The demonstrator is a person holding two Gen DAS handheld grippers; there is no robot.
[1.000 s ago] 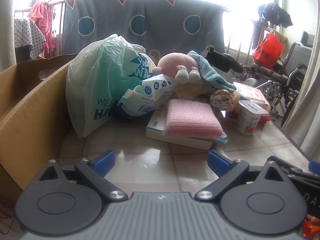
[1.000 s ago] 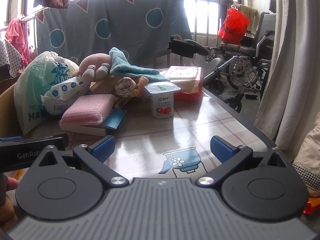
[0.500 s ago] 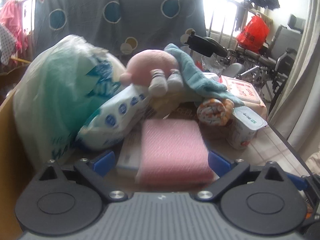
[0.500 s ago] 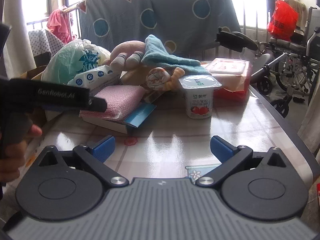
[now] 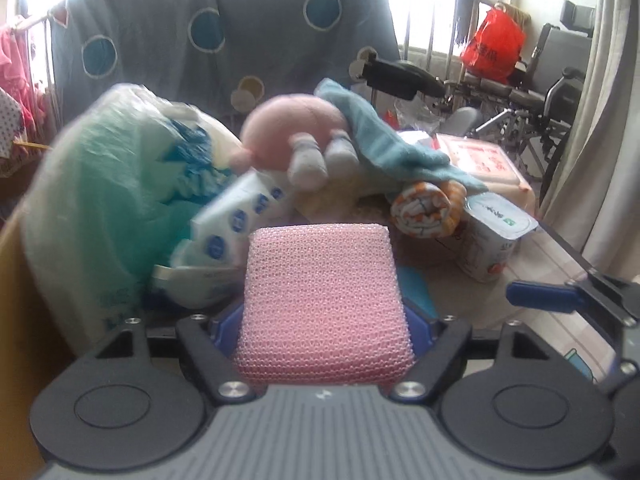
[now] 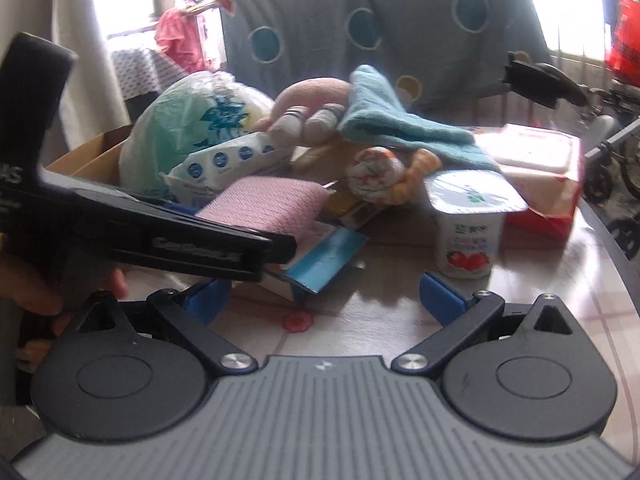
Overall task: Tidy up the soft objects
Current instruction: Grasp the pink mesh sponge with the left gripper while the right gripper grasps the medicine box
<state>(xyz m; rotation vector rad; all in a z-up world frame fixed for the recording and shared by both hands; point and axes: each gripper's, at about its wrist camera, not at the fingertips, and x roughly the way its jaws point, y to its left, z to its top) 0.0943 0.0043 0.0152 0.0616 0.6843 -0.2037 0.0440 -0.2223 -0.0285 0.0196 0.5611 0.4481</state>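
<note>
L tool [image 5: 324,332] has the pink sponge [image 5: 322,304] between its blue pads [image 5: 224,326]; jaws have just been closing in, and both pads now sit against the sponge's sides, so it's gripped. In the right wrist view the sponge [image 6: 266,206] lies on top of a flat box w/ a blue flap [image 6: 326,258], on the surface [image 6: 540,304], and the L tool's black body [image 6: 168,236] reaches across it from the left, w/ a hand [image 6: 36,292] on the grip.

R tool [image 6: 324,300] is spread wide, nothing between the pads, hovering over bare surface near the blue flap and just short of the yogurt cup [image 6: 472,224].

Behind the sponge: wipes pack [image 5: 244,216] leaning on a green-white plastic bag [image 5: 108,200], pink plush toy [image 5: 296,136] on top, teal towel [image 5: 384,140] draped to its right, rolled orange-white cloth [image 5: 428,212] under the towel's edge, beside the yogurt cup. Red-white packet [image 6: 532,168] at the far right. Cardboard box wall [image 5: 24,320] stands left of the bag. Grey dotted blanket [image 5: 240,32] hangs behind it all.
</note>
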